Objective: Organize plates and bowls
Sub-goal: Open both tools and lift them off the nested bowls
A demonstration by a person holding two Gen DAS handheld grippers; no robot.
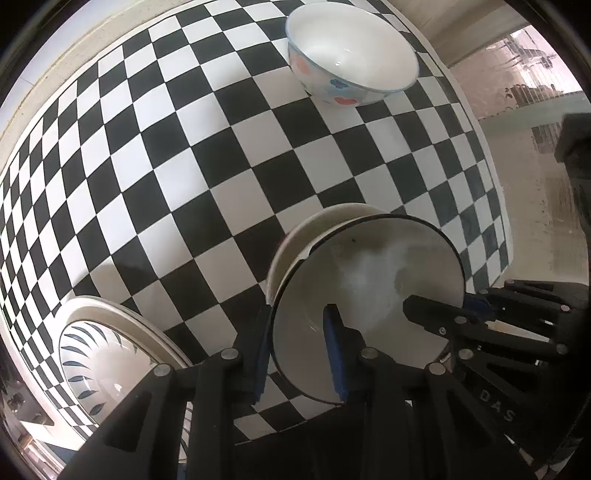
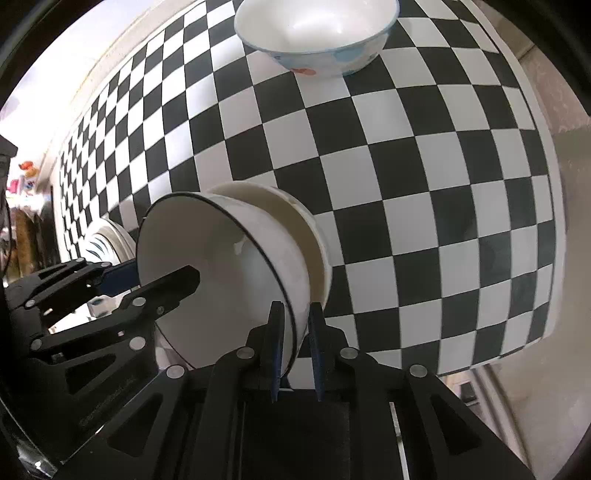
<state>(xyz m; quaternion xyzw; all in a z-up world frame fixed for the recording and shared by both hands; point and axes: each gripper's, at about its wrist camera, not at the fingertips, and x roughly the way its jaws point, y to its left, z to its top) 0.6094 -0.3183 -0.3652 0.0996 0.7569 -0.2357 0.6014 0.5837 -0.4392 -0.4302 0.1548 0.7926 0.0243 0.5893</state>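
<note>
A white bowl with a thin dark rim (image 1: 369, 280) (image 2: 221, 266) is tilted, partly nested in a cream bowl (image 1: 314, 229) (image 2: 291, 221) on the checkered table. My left gripper (image 1: 299, 354) is shut on the dark-rimmed bowl's near left rim. My right gripper (image 2: 297, 347) is shut on its right rim, and shows in the left wrist view (image 1: 443, 310). The left gripper shows in the right wrist view (image 2: 147, 280). A larger white bowl with pink and blue spots (image 1: 351, 55) (image 2: 317, 33) stands upright at the far side.
A stack of white plates with blue leaf marks (image 1: 107, 354) (image 2: 110, 240) lies at the near left. The black-and-white checkered cloth (image 1: 184, 166) (image 2: 424, 184) covers the table; its right edge (image 2: 554, 258) drops to the floor.
</note>
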